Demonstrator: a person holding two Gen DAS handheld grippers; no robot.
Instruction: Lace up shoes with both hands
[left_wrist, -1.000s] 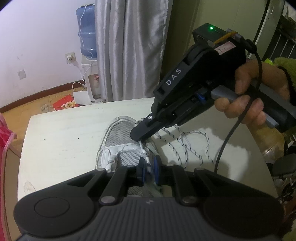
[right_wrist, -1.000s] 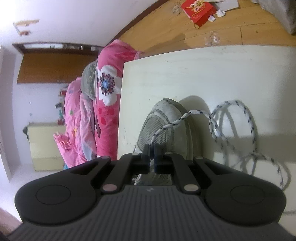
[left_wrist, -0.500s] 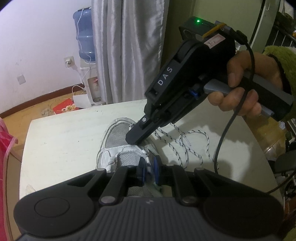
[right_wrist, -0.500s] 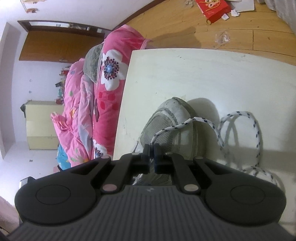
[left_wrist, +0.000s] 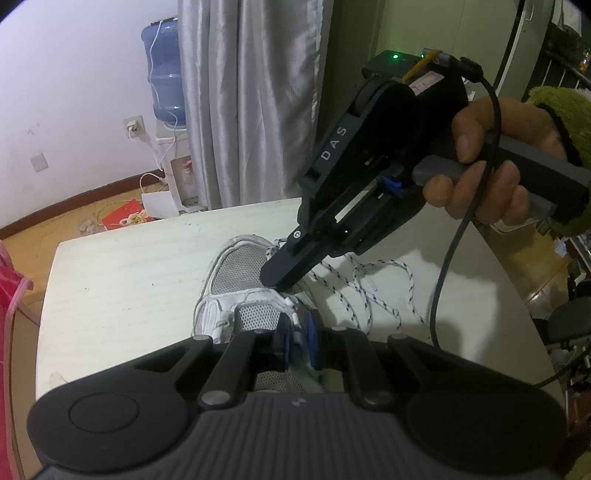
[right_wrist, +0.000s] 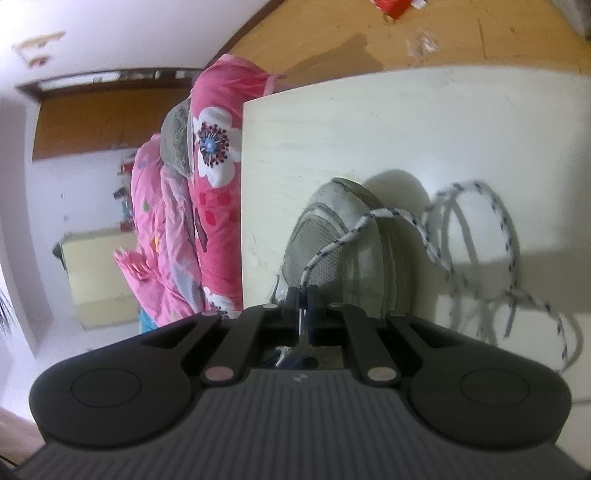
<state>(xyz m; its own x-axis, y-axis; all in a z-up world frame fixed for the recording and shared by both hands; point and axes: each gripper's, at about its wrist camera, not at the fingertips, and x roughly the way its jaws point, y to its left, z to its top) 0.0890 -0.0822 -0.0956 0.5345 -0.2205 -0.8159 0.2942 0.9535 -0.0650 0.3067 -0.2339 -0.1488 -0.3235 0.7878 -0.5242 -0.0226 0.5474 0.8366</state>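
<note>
The left wrist view looks steeply down along its own fingers from close above the heel end of a shoe (left_wrist: 240, 288) on a pale table (left_wrist: 122, 280), facing a curtain (left_wrist: 251, 99) and water bottle (left_wrist: 164, 77), with the right gripper (left_wrist: 275, 278) reaching in from the upper right. The right wrist view is rolled sideways, looking along the shoe (right_wrist: 343, 236) at closer range towards pink bedding (right_wrist: 184, 206). Both views share the shoe, the speckled lace (right_wrist: 476, 236) and the tabletop.
</note>
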